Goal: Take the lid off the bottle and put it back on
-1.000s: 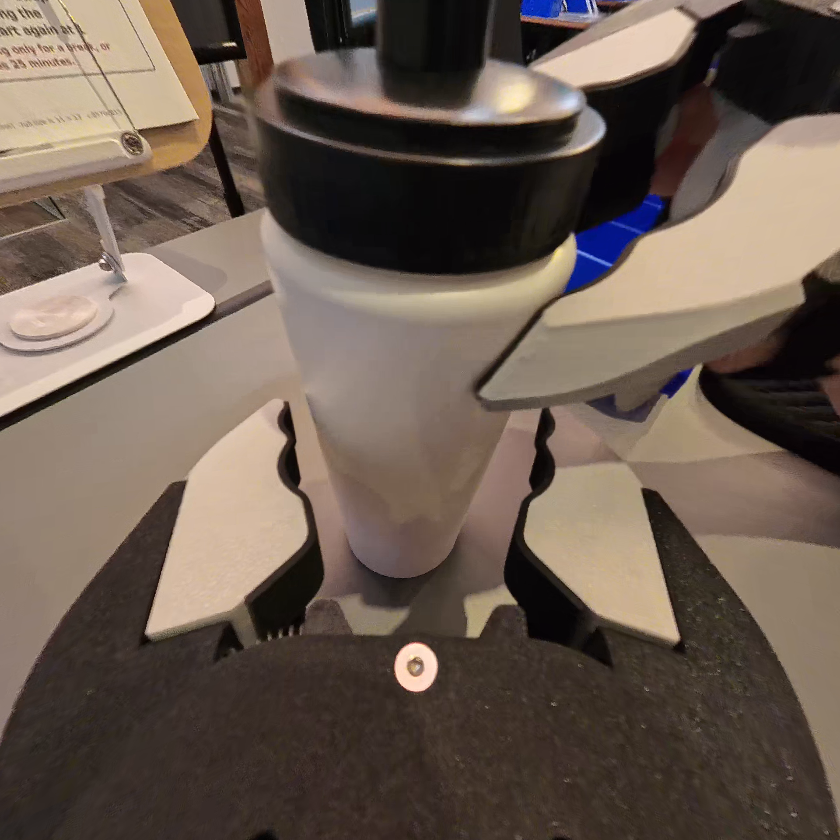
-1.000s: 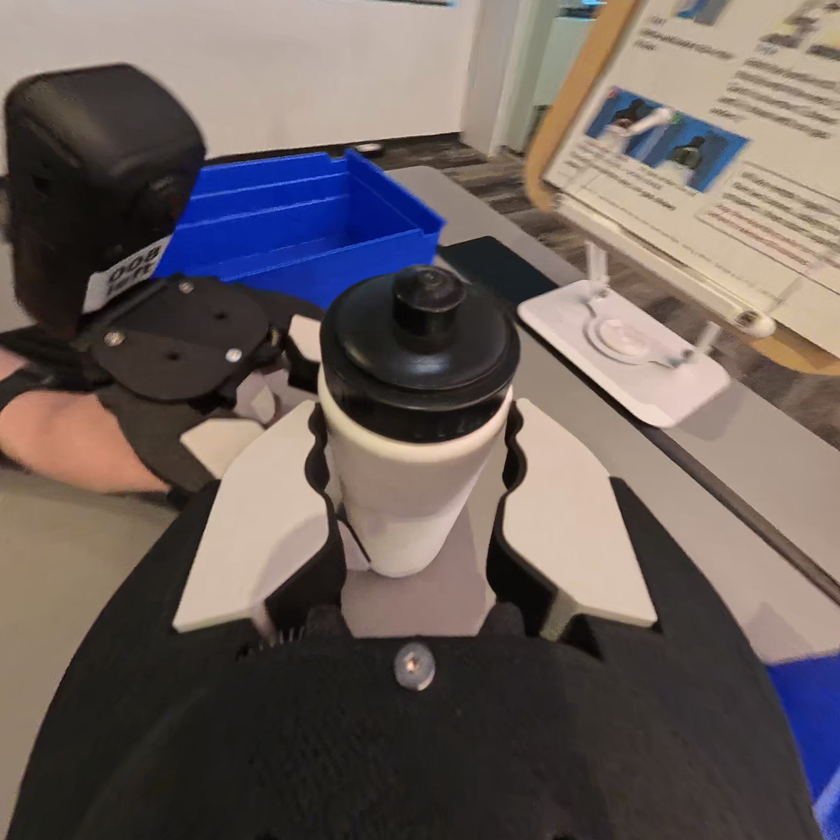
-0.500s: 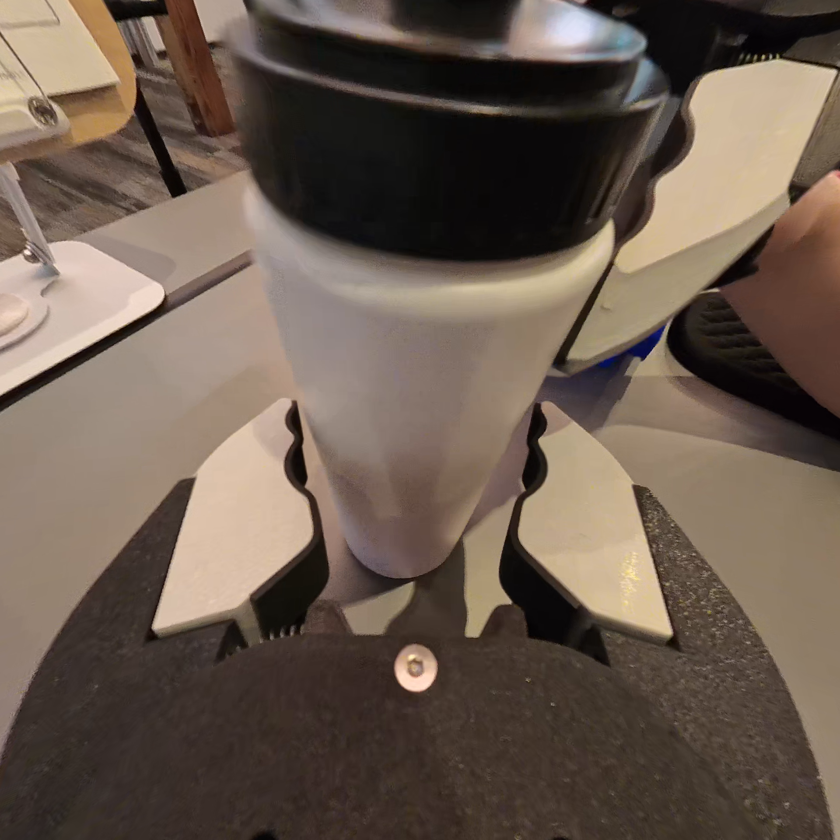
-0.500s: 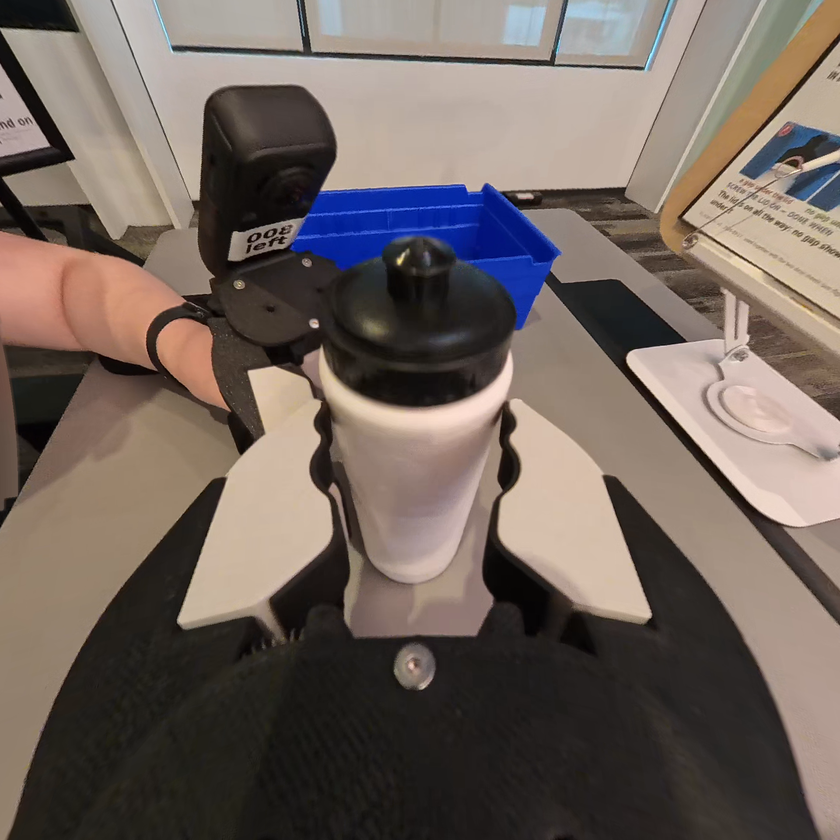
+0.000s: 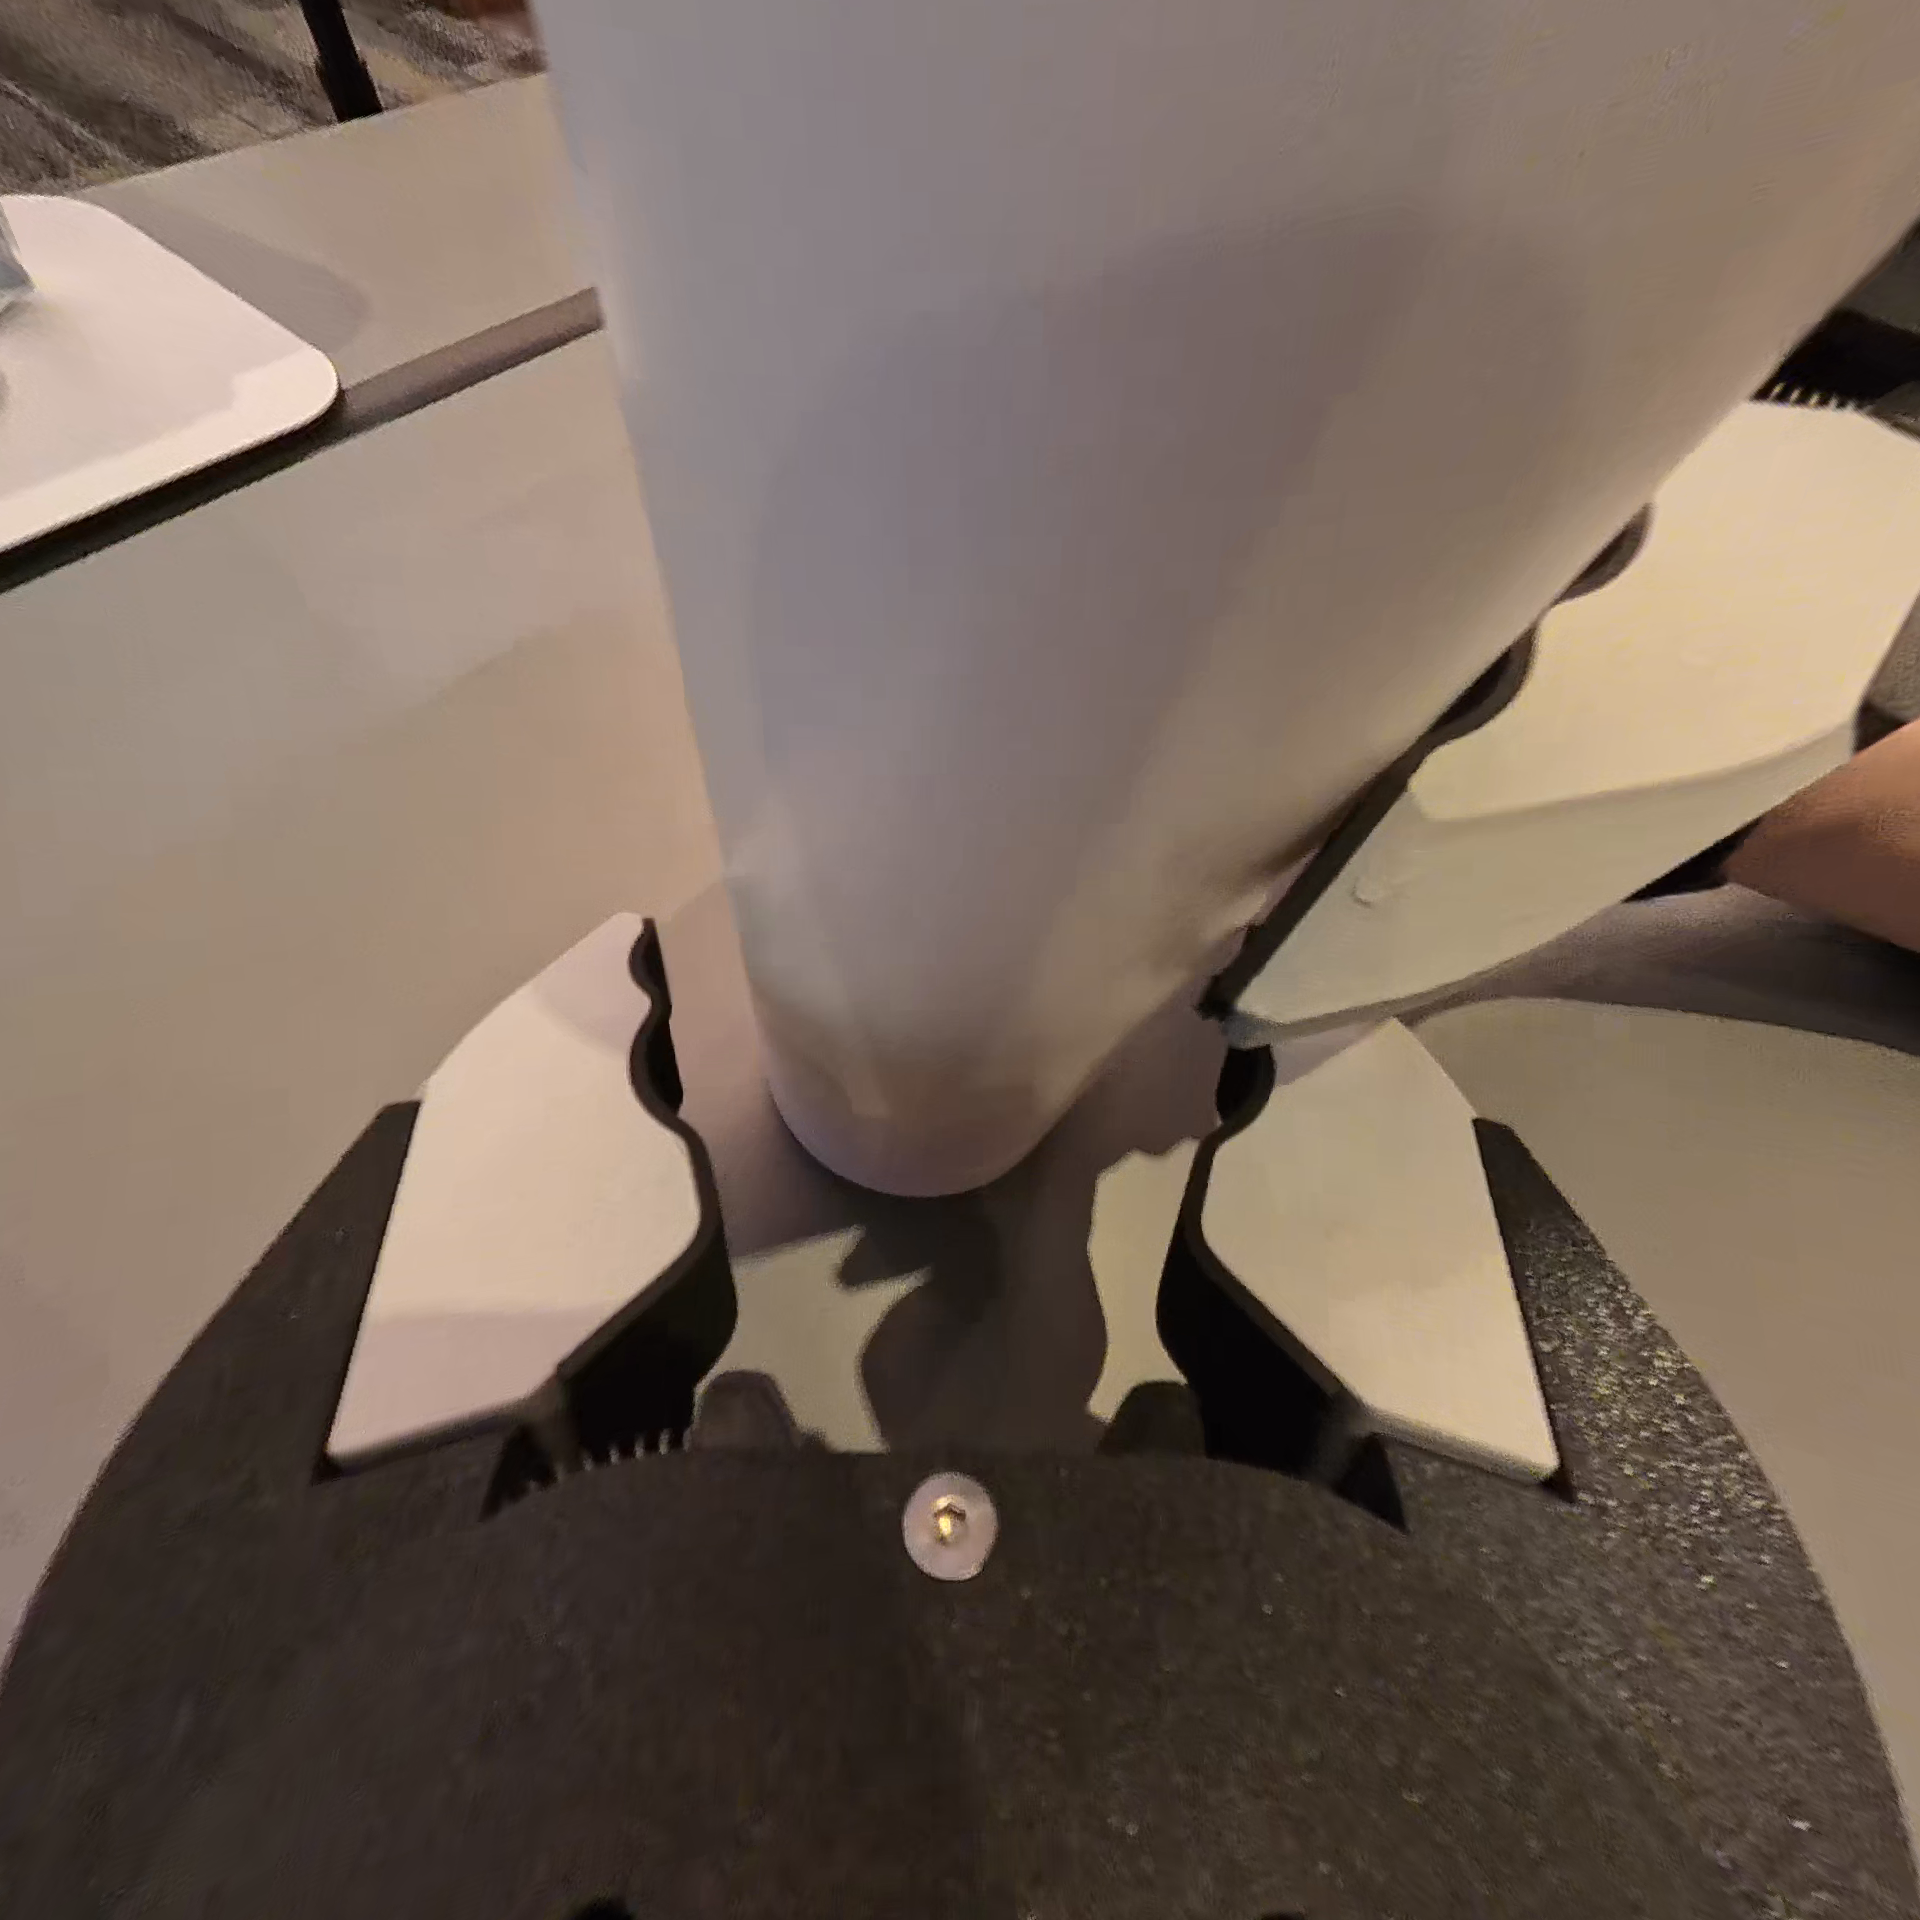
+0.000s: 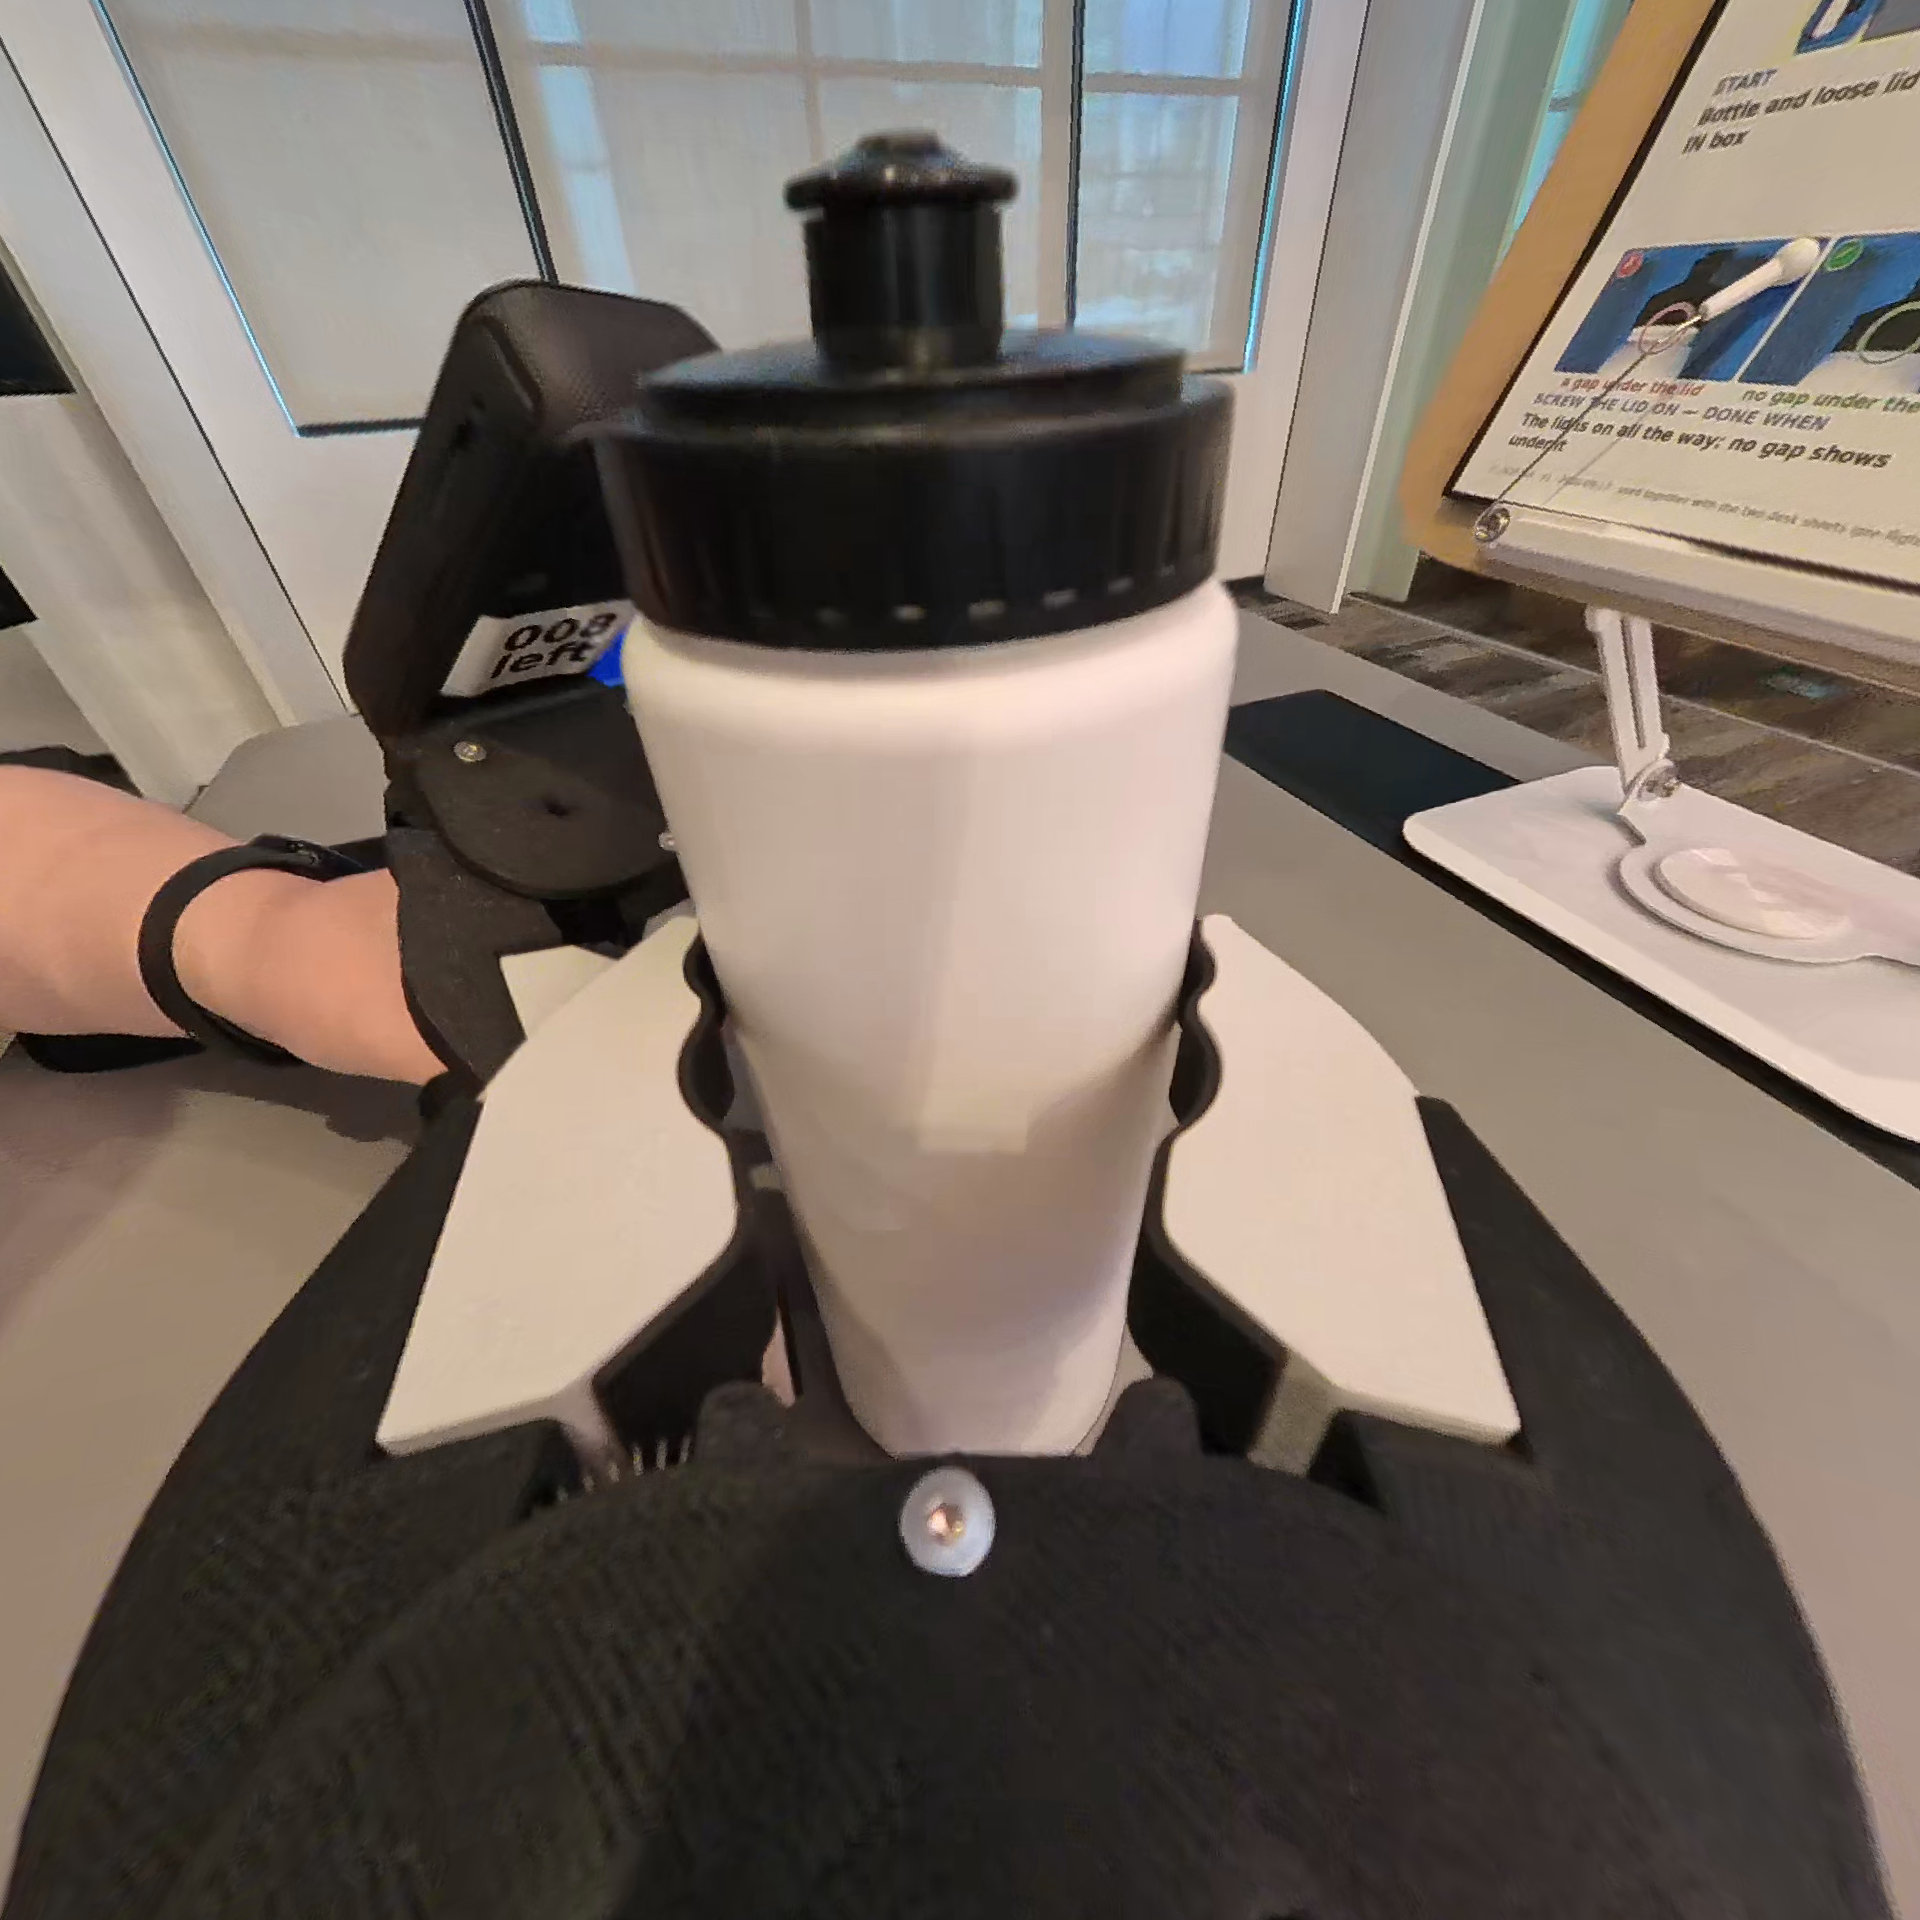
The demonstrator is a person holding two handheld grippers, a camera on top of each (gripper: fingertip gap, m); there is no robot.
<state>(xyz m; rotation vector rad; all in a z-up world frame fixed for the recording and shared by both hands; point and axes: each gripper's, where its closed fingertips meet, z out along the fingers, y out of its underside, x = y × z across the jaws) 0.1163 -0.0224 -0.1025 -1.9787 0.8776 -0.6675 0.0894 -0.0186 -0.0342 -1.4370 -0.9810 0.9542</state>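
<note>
— Where is the white bottle [image 6: 935,935]?
— Upright on the grey bench [image 5: 312,727], clamped between the right tool's [image 6: 943,1039] fingers, black lid [image 6: 914,499] still screwed on.
— And the left tool [image 5: 940,1049]?
— Spread wide, the bottle's base between its fingers, untouched.

Right gripper [image 6: 951,1101]: black textured body, white fingers w/ wavy black pads, silver screw.

A grey table [image 6: 1558,1122] carries everything. On it, at about two o'clock in the right wrist view, rests a white stand base [image 6: 1683,935], with a black mat [image 6: 1351,769] just beside it at one o'clock. The white bottle [image 6: 935,935] stands upright at the centre.
</note>
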